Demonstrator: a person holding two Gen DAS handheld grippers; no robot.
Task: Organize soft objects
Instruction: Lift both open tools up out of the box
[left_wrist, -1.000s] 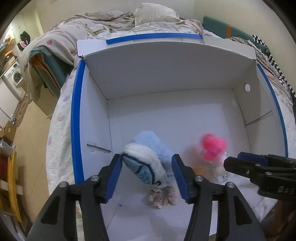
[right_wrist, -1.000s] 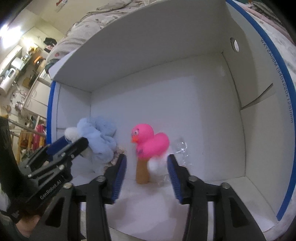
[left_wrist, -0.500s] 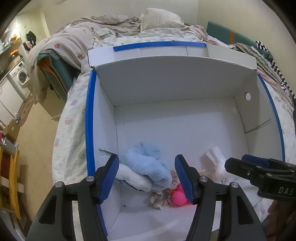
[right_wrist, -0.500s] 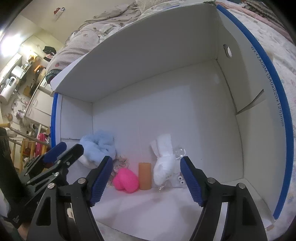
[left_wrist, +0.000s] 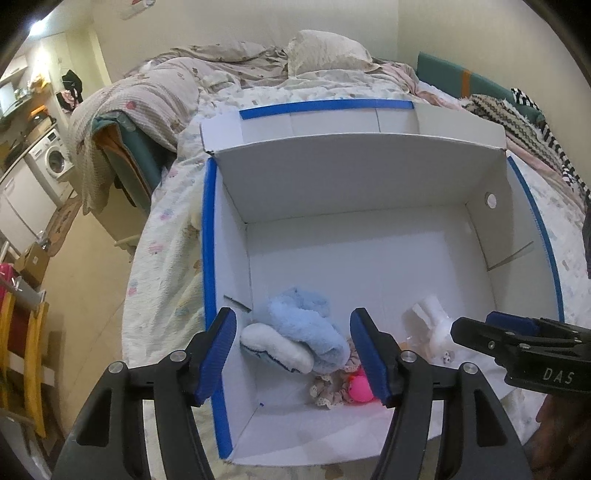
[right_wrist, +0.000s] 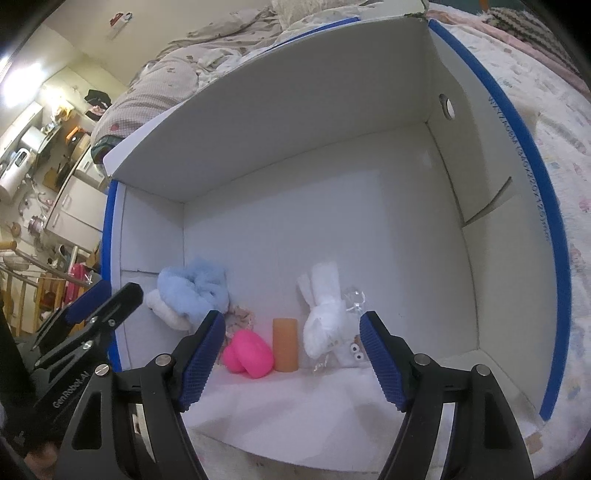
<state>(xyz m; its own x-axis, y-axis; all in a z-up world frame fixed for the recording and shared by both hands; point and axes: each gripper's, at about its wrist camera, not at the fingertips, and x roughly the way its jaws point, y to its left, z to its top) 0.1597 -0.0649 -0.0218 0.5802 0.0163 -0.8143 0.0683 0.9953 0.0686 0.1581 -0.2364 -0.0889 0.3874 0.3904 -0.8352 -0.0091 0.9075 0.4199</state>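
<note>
L gripper (left_wrist: 293, 356): jaws wide apart, nothing held, above box's near-left corner.
R gripper (right_wrist: 291, 360): jaws wide apart, nothing held.
Box (right_wrist: 314, 206): white w/ blue rim, sits on bed.
Blue plush (right_wrist: 194, 291): in box, near-left corner.
Pink duck (right_wrist: 248, 353): tipped over, just beside orange cylinder (right_wrist: 285, 344).
White bunny (right_wrist: 325, 314): in box, R of cylinder.
</note>
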